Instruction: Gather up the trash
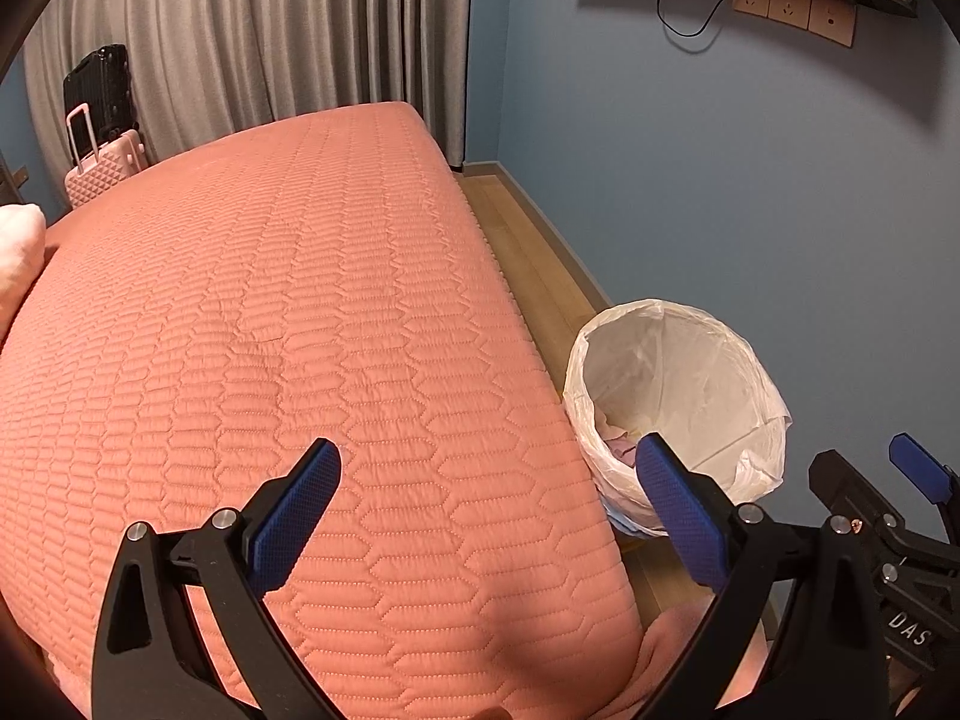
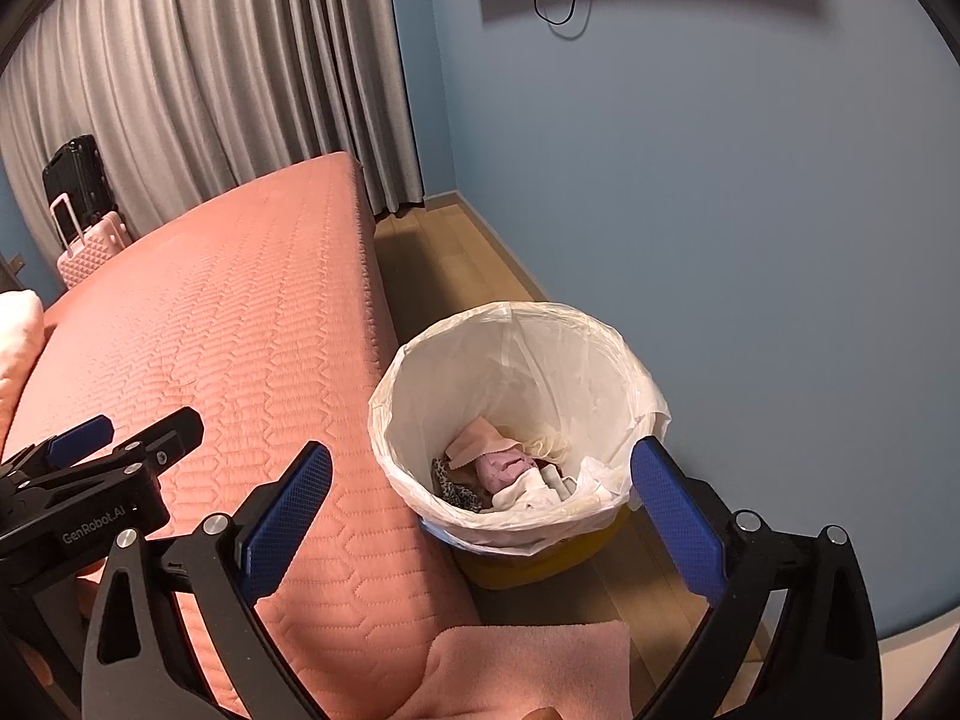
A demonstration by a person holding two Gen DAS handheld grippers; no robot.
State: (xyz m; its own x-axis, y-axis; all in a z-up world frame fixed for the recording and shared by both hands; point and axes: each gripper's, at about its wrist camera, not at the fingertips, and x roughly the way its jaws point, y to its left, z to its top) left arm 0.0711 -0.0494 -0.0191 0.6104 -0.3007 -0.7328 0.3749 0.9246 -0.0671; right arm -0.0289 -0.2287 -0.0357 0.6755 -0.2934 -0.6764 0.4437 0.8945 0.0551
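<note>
A yellow bin lined with a white plastic bag (image 2: 606, 330) stands on the wooden floor beside the bed. Inside it lies a heap of trash (image 2: 510, 474): pink, white and spotted scraps. My right gripper (image 2: 480, 480) hangs above and in front of the bin, jaws wide open, nothing between them. My left gripper (image 1: 489, 498) is open too and empty, held over the corner of the bed, with the bin (image 1: 678, 360) to its right. The right gripper (image 1: 864, 474) shows at the left wrist view's right edge; the left gripper (image 2: 120, 438) appears at the left of the right wrist view.
A bed with a pink quilted cover (image 1: 270, 330) fills the left side. A pink cloth (image 2: 528, 660) lies at the bed's near end. A pink suitcase (image 1: 102, 174) and a black one (image 1: 99, 90) stand by grey curtains. Blue wall (image 2: 720, 180) close behind the bin.
</note>
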